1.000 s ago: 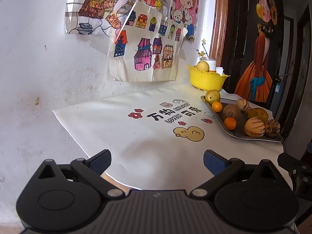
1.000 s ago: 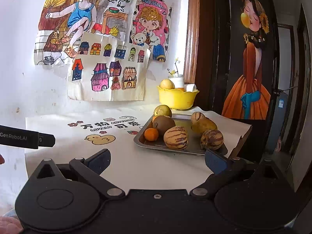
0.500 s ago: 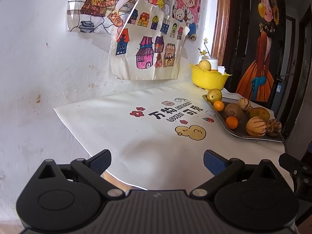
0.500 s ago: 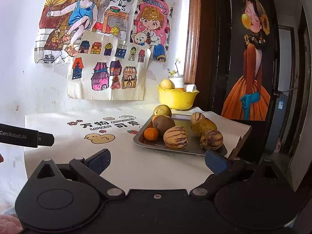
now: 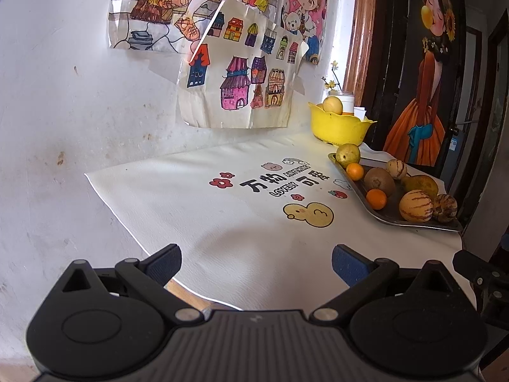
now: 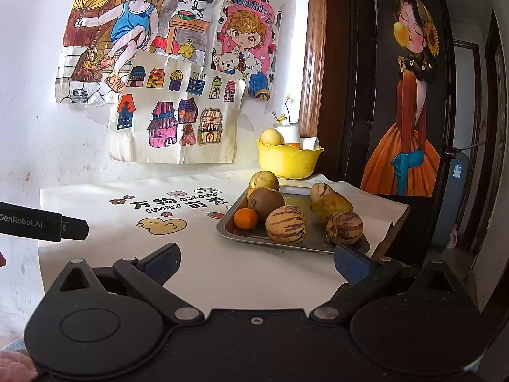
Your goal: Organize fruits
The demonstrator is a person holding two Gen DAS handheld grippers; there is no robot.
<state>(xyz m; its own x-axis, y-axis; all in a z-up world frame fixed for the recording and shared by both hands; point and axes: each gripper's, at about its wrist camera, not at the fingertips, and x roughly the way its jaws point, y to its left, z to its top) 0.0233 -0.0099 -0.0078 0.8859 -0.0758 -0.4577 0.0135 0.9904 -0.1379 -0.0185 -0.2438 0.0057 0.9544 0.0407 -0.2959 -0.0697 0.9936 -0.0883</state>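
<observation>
A metal tray on the table holds several fruits: a striped melon, a second striped melon, a kiwi, a small orange and a mango. The tray also shows in the left wrist view. A yellow bowl behind it holds a pale round fruit. My right gripper is open and empty, just in front of the tray. My left gripper is open and empty, over the table's near left part.
A white cloth with a duck print covers the table. Drawings hang on the wall behind. A dark door with a painted girl stands to the right. The table's right edge drops off beside the tray.
Both grippers have drifted only slightly; the left view has shifted a little toward the tray. Jaws stay open.
</observation>
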